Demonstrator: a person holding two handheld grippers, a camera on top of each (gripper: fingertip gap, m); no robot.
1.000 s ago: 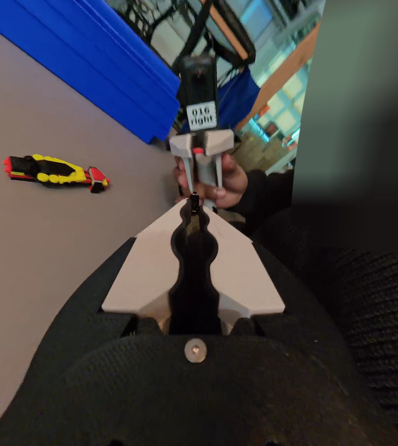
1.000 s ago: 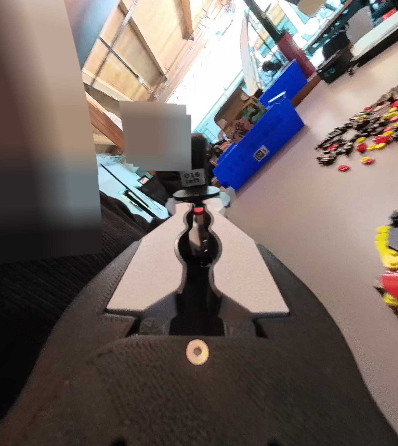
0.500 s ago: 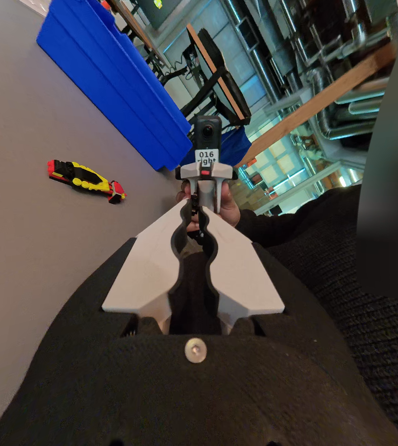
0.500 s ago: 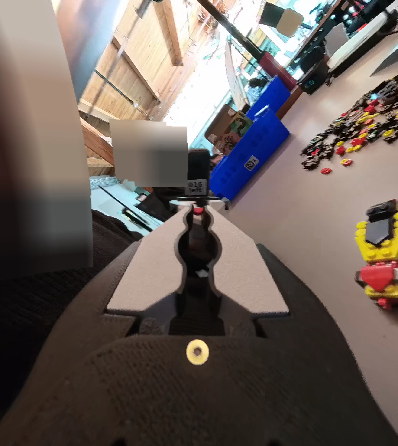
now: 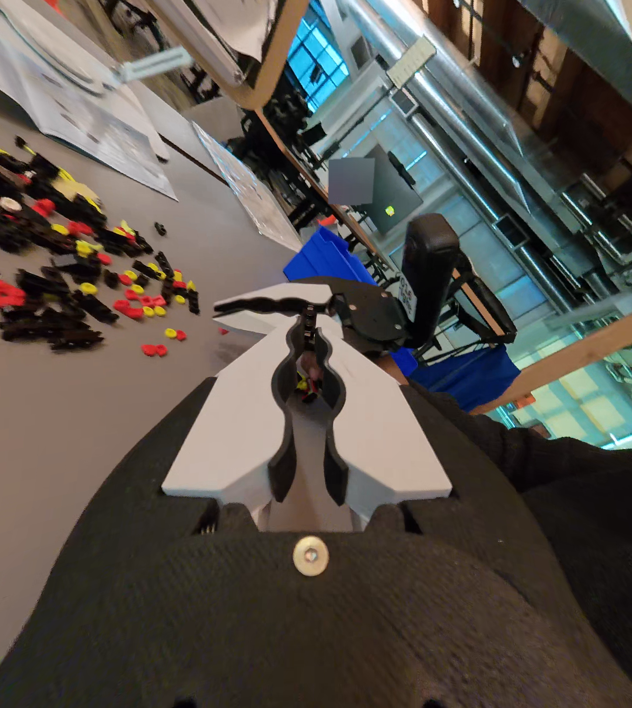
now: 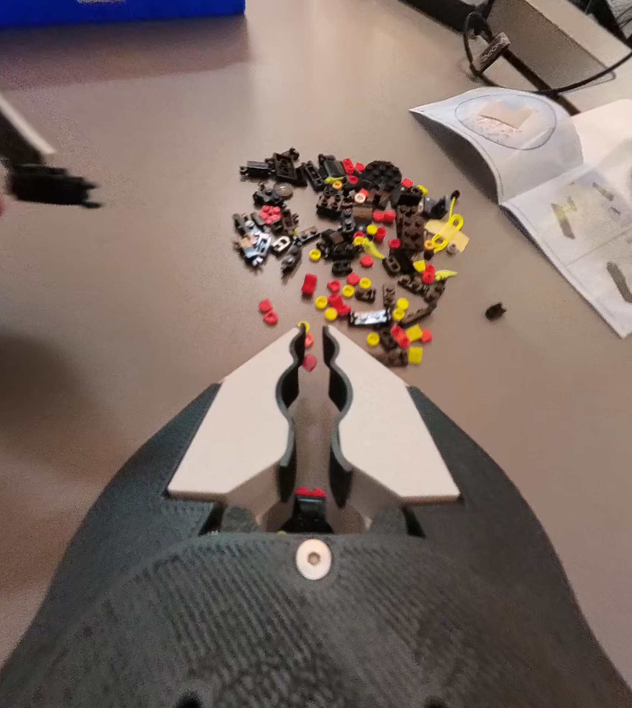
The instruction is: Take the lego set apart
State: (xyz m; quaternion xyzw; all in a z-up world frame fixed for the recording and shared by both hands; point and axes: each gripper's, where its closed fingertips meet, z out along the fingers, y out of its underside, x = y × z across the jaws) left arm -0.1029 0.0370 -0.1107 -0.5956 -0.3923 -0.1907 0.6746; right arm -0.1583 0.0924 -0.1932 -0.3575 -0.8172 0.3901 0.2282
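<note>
Right wrist view shows the right gripper (image 6: 313, 332) spread over loose bricks (image 6: 348, 237) while the left gripper (image 5: 308, 332) pinches a black piece (image 5: 309, 321).

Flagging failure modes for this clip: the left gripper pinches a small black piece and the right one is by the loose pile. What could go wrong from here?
1. The left gripper grips the black piece only at its very fingertips, so it might slip and drop onto the table.
2. The right gripper, jaws slightly apart, sits at the edge of the loose pile; a sweep could scatter the small pieces.
</note>
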